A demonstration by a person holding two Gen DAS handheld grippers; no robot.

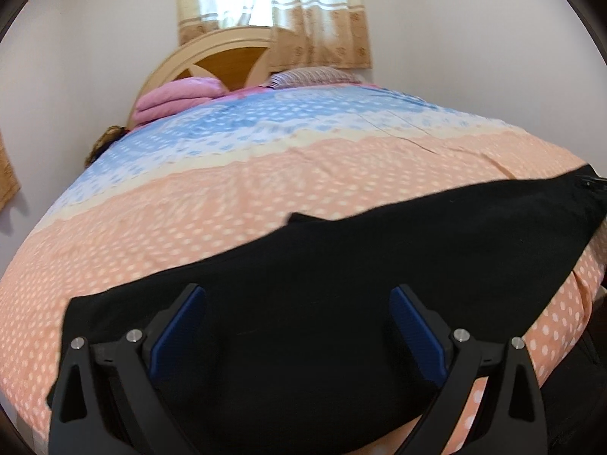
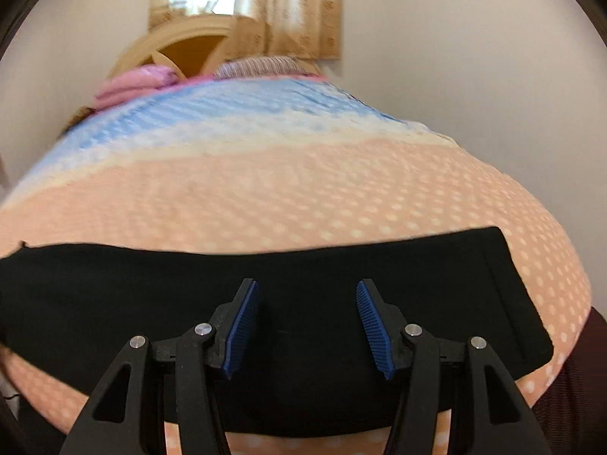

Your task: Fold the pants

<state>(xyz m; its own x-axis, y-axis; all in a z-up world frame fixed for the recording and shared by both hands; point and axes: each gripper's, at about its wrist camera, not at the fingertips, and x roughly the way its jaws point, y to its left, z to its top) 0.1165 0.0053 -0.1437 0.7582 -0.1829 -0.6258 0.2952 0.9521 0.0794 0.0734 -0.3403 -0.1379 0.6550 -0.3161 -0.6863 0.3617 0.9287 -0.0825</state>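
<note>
Left wrist view: the black pants (image 1: 322, 265) are lying flat across the lower frame on the polka-dot bedsheet (image 1: 189, 197), with the left gripper (image 1: 297, 299) hovering over them, jaws spread and pinching nothing. Right wrist view: the right gripper (image 2: 307, 297) is likewise hanging spread and empty above the pants (image 2: 296, 265), whose hemmed end is sitting at lower right. The cloth is looking soft, limp and light, so an edge or corner seems the best hold; no containers are showing.

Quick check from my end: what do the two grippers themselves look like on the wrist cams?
Both match. The left gripper and right gripper have matte black angular linkage arms with triangular cutouts, round silver pivot pins and blue ribbed pads on the finger faces. No cables, markings or sleeves are visible in either view.
</note>
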